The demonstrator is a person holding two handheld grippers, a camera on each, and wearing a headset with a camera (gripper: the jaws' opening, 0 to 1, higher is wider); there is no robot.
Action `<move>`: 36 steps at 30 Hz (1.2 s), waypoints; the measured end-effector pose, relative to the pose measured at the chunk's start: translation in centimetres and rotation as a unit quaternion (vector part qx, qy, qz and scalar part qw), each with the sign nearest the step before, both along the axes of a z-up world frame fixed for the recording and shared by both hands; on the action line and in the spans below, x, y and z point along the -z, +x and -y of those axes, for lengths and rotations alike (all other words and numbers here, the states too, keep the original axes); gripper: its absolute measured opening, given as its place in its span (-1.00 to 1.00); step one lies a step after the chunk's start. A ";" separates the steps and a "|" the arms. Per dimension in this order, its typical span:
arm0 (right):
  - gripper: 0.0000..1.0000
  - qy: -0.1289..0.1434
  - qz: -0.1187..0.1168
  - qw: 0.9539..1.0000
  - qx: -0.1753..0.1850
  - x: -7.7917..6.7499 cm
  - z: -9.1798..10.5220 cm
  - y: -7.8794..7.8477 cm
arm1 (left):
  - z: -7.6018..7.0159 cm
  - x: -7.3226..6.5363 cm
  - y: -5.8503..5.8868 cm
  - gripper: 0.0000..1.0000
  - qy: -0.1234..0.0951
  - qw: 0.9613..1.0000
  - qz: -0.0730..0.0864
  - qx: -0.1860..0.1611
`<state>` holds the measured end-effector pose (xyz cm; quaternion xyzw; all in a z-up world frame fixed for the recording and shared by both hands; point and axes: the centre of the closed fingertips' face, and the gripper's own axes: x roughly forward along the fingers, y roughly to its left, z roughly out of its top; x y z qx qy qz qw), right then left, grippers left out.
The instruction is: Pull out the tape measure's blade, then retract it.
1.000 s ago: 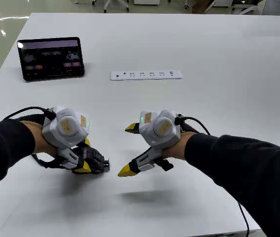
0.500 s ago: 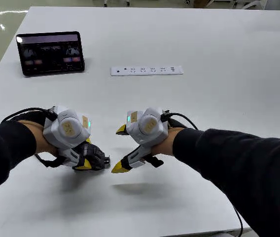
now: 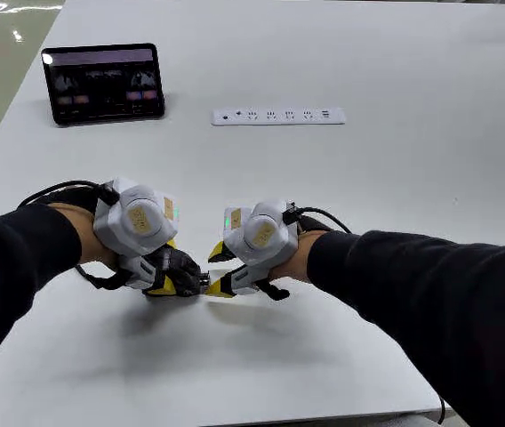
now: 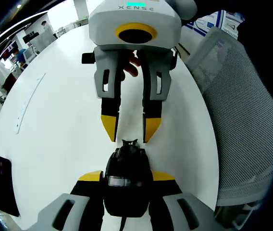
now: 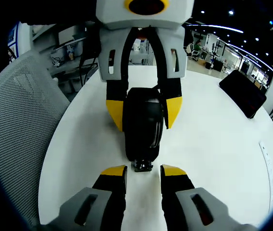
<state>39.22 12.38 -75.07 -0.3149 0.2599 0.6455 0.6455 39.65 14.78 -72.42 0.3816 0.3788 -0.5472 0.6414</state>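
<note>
At the counter's (image 3: 386,169) near part, the left hand-held gripper (image 4: 127,174) is clamped on the tape measure (image 4: 126,190). The right hand-held gripper (image 5: 143,172) faces it, jaws parted either side of the blade hook (image 5: 142,166). Beyond lie a power strip (image 3: 278,116) and a tablet (image 3: 104,82).

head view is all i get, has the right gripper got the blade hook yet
observer: not yet. in the right gripper view the right gripper is open and the blade hook sits at the gap between its tips, unclamped.
operator: and the other side
observer: the left gripper view shows the left gripper shut on the black tape measure, a jaw on each side.
</note>
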 end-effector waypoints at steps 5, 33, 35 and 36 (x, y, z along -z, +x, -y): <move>-0.59 0.004 -0.003 1.000 0.003 0.2 -0.4 -0.3 | 0.0 0.0 0.0 -0.37 -0.005 1.000 0.000 0.000; -0.81 -0.031 -0.014 0.999 -0.027 0.9 -0.7 0.0 | -0.3 0.4 0.3 -0.36 -0.005 1.000 -0.009 -0.005; -0.82 -0.034 -0.016 0.999 -0.027 0.9 -0.6 0.1 | -0.3 0.4 0.3 -0.36 -0.003 1.000 -0.011 -0.003; -0.82 -0.033 -0.019 0.999 -0.025 1.0 -0.5 0.1 | -0.3 0.4 0.3 -0.36 -0.003 1.000 -0.011 -0.003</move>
